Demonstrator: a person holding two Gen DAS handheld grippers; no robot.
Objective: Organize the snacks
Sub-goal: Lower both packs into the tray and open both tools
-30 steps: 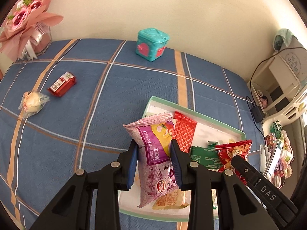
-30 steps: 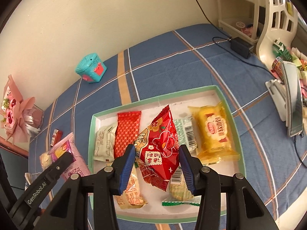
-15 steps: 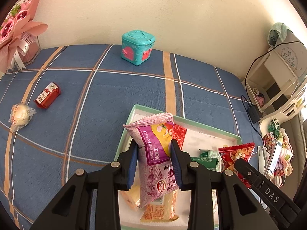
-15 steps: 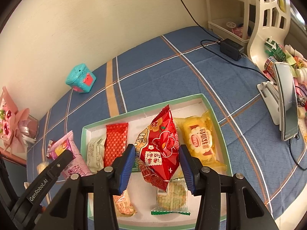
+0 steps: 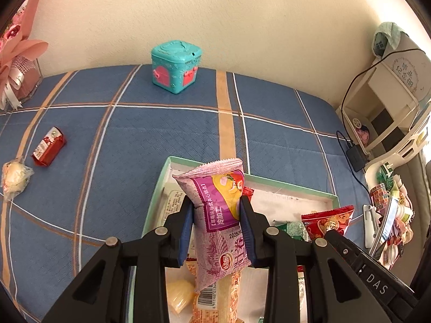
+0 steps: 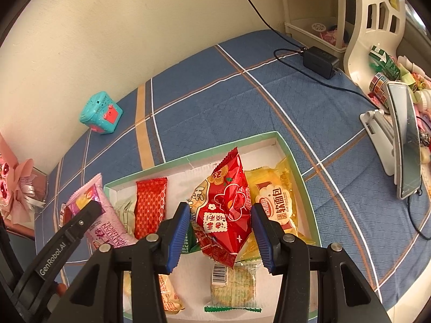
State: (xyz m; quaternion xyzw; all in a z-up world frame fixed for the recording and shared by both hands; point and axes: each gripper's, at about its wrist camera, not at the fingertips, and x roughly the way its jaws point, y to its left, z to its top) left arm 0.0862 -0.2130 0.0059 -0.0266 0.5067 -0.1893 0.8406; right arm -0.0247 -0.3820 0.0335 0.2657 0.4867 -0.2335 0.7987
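1. Snacks mostly gathered already in the green-rimmed tray point(image 6: 297, 167) on the blue plaid cloth point(image 5: 161, 134): a red patterned packet point(image 6: 149, 204) at about 10 o'clock inside the tray, a yellow bread packet point(image 6: 277, 202) at 2 o'clock, a cracker pack with a barcode point(image 6: 233, 285) at 6 o'clock, a pale packet point(image 6: 125, 210) at 9 o'clock, and an orange packet point(image 6: 168, 293) at 7 o'clock.
2. Held above the tray's 9 o'clock edge by the left gripper point(image 5: 216, 230): a pink-purple pastry packet point(image 5: 221, 215), fingers clamped narrow on its sides, packet upright, not yet set down.
3. Held over the tray's middle by the right gripper point(image 6: 219, 238): a red puffed snack bag point(image 6: 223, 210), fingers at moderate width, pads pressing its two edges, lower corner hanging free.
4. Left outside, at 9 o'clock in the left wrist view, well apart from the tray: a small red carton point(image 5: 48, 146) and, just beside it, a pale wrapped sweet point(image 5: 13, 180).
5. Not part of the job, judging by look: a teal toy box point(image 5: 176, 66) at 12 o'clock by the wall, a pink bouquet point(image 5: 16, 53) at 10 o'clock.
6. Judged progress: well past halfway; two releases into the tray pending, then two pickups from the cloth.
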